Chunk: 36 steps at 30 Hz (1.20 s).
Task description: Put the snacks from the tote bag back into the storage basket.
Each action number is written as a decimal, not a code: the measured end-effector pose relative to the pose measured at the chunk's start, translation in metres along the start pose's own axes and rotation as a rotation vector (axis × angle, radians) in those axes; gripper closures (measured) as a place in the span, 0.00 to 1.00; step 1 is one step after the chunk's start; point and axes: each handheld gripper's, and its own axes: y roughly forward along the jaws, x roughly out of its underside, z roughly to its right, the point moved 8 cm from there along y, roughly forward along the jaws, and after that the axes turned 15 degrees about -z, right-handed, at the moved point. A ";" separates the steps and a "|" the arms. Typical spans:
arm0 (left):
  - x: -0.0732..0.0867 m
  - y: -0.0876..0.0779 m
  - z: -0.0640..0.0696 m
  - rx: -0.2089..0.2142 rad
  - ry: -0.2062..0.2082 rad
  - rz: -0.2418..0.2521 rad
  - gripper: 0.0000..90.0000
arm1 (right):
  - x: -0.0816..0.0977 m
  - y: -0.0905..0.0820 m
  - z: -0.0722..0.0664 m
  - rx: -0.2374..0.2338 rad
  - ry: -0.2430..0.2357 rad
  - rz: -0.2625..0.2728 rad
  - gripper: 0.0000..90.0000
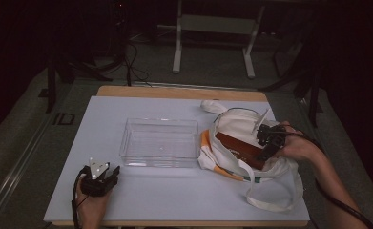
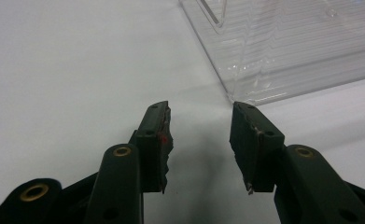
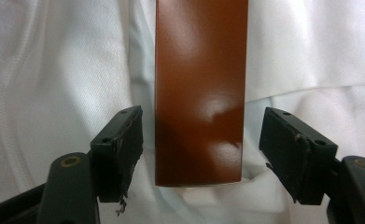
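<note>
A glossy, flat brown box lay in the soft white cloth bag; both the left gripper and the right gripper gaped, clamping nothing.

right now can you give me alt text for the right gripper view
A glossy brown box lies end-on between the open jaws of the right tool, with a gap on each side so neither pad touches it. It rests on crumpled white bag fabric.

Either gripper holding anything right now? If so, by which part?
Nothing is held. The right gripper has open jaws on either side of the brown box's near end, pads clear of it, over the white bag. The left gripper is open over bare table.
</note>
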 end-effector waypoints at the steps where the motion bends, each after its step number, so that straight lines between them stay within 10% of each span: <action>1: 0.000 0.000 0.000 0.000 0.000 0.000 0.65 | 0.001 0.002 0.000 -0.006 -0.001 -0.005 0.33; 36: 0.000 0.000 0.000 0.000 -0.001 0.001 0.64 | 0.003 0.028 0.005 -0.091 -0.002 -0.107 0.38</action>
